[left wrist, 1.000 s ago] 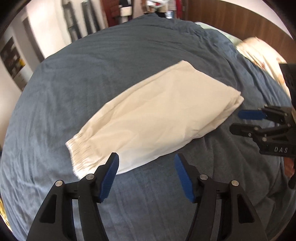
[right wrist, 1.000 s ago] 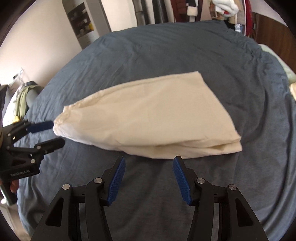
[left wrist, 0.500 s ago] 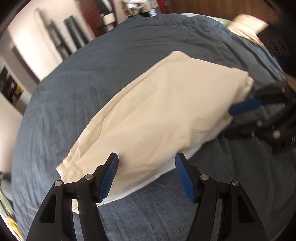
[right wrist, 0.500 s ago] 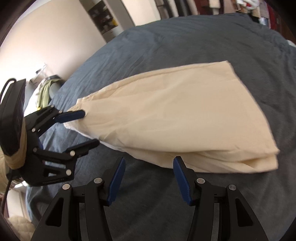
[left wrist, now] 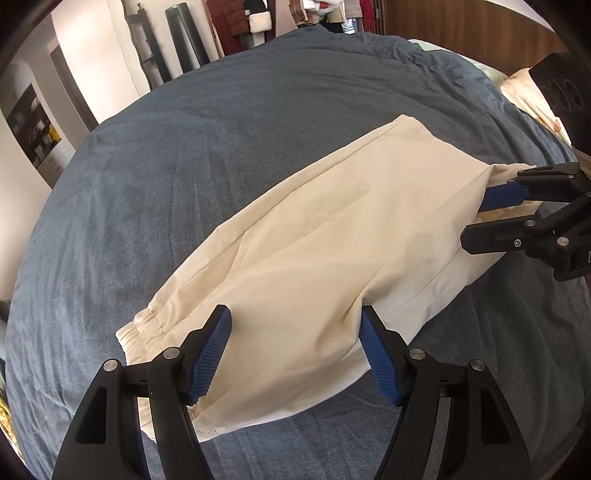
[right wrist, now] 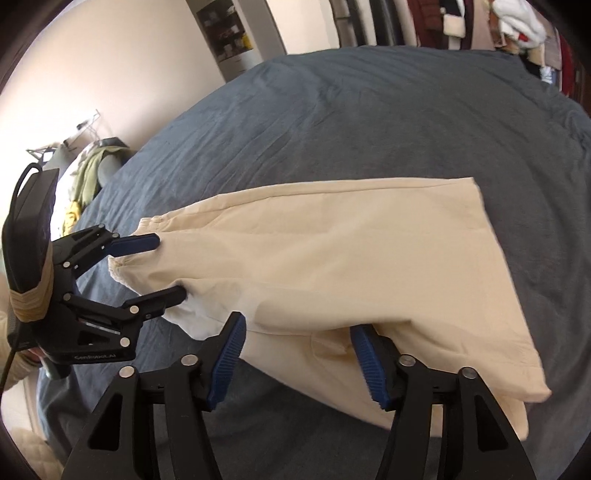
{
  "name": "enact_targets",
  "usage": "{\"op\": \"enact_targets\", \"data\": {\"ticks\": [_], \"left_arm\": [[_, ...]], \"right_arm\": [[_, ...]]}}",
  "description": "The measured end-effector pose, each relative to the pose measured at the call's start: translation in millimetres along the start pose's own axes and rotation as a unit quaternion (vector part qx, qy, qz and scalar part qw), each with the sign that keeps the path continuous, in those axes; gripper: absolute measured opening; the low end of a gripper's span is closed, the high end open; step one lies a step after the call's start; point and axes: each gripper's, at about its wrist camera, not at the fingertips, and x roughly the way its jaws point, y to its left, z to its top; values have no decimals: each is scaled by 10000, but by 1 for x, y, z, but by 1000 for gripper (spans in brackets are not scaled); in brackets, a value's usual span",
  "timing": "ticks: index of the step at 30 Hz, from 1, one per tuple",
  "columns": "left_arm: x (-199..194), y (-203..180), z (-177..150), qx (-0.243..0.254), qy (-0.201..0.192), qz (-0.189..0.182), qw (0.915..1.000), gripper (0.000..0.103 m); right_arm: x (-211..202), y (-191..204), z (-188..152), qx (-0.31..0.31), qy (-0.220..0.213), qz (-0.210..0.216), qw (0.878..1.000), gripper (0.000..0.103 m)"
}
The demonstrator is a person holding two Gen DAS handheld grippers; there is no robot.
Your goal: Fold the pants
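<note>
Cream pants (left wrist: pixel 314 251), folded lengthwise, lie on a dark blue bedspread (left wrist: pixel 184 155). The elastic cuff end (left wrist: pixel 136 328) is toward my left gripper. My left gripper (left wrist: pixel 295 347) is open, with its jaws on either side of the near edge of the pants by the cuff. My right gripper (right wrist: pixel 299 350) is open, with its jaws on either side of the near edge toward the other end of the pants (right wrist: pixel 351 258). Each gripper shows in the other's view: the right one (left wrist: pixel 480 218) and the left one (right wrist: pixel 166 266), both open around the fabric edge.
The bedspread (right wrist: pixel 369 110) covers the bed all around the pants. A patterned pillow (left wrist: pixel 532 96) and wooden headboard are at the far right. A clothes rack (left wrist: pixel 314 14) and a shelf stand beyond the bed. Clothes lie on a chair (right wrist: pixel 85 166) at the left.
Both grippers have moved forward from in front of the pants until their open jaws are on either side of the near edge. The edge has bunched up slightly.
</note>
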Motion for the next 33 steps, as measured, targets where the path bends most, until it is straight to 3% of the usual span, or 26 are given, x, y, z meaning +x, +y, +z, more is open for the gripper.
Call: {"op": "enact_targets", "data": {"ticks": [6, 12, 20, 27, 33], "left_arm": [[6, 4, 2, -137, 20, 2, 9999, 72], [7, 2, 4, -74, -1, 32, 10000, 72], [5, 1, 4, -41, 11, 10, 10000, 72], [4, 0, 4, 14, -3, 7, 10000, 72], [0, -3, 6, 81, -38, 7, 10000, 72]], "right_arm": [[6, -22, 0, 312, 207, 143, 9992, 60], [16, -29, -6, 465, 550, 574, 9958, 58], [18, -27, -9, 600, 804, 750, 9921, 31], [22, -33, -10, 902, 855, 660, 9900, 21], [11, -25, -11, 910, 661, 669, 9914, 21]]}}
